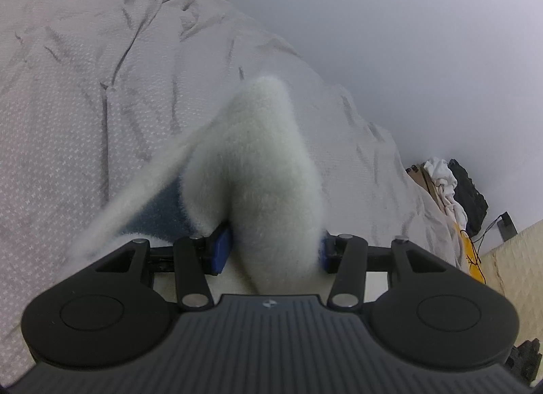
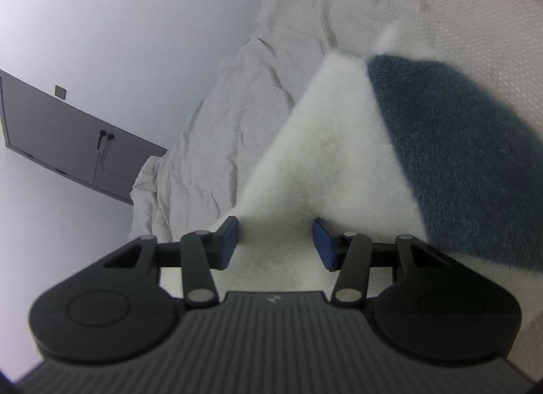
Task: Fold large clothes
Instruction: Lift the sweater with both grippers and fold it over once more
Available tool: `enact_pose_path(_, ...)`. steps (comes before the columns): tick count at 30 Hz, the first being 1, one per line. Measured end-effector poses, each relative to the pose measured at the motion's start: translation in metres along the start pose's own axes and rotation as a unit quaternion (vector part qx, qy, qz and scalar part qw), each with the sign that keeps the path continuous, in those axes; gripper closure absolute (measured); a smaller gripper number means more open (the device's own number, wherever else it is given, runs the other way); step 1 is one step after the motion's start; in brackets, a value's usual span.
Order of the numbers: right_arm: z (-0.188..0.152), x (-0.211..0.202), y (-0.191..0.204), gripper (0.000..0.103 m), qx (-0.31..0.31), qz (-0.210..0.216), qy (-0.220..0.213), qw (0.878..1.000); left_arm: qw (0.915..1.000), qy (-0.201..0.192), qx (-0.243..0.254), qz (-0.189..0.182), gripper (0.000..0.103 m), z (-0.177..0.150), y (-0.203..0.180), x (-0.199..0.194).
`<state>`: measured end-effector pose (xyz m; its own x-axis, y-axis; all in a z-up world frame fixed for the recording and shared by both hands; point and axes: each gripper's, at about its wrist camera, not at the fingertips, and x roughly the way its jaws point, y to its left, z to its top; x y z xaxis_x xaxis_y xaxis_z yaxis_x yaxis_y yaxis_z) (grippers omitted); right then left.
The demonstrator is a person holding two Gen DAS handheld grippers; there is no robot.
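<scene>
The left gripper [image 1: 271,248] and right gripper [image 2: 275,241] each clench a fluffy white-and-blue garment [image 1: 251,163] above the bed [image 1: 85,88].

Both wrist views look closely downward, perhaps sharing the bed [image 1: 85,88].

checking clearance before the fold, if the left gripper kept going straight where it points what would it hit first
The fleece garment itself: a white fold sits between the left gripper pads and bulges ahead of them. Beyond that lies the wrinkled bedcover, probably next, though depth is hard to judge.
</scene>
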<state>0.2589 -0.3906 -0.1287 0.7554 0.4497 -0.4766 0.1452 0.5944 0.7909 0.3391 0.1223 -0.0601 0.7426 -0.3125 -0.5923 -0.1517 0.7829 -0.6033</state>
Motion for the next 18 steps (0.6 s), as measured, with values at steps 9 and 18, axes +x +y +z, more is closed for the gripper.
enact_pose_path(9,-0.011,-0.021,0.022,0.032,-0.054,0.014,0.002,0.998,0.9989,-0.008,0.043,-0.016,0.030,-0.008,-0.008,-0.045)
enact_pose_path(18,-0.041,-0.037,0.050,0.027,-0.161,0.026,0.008,0.987,0.9905,-0.030,0.134,-0.012,0.010,-0.041,-0.033,-0.072)
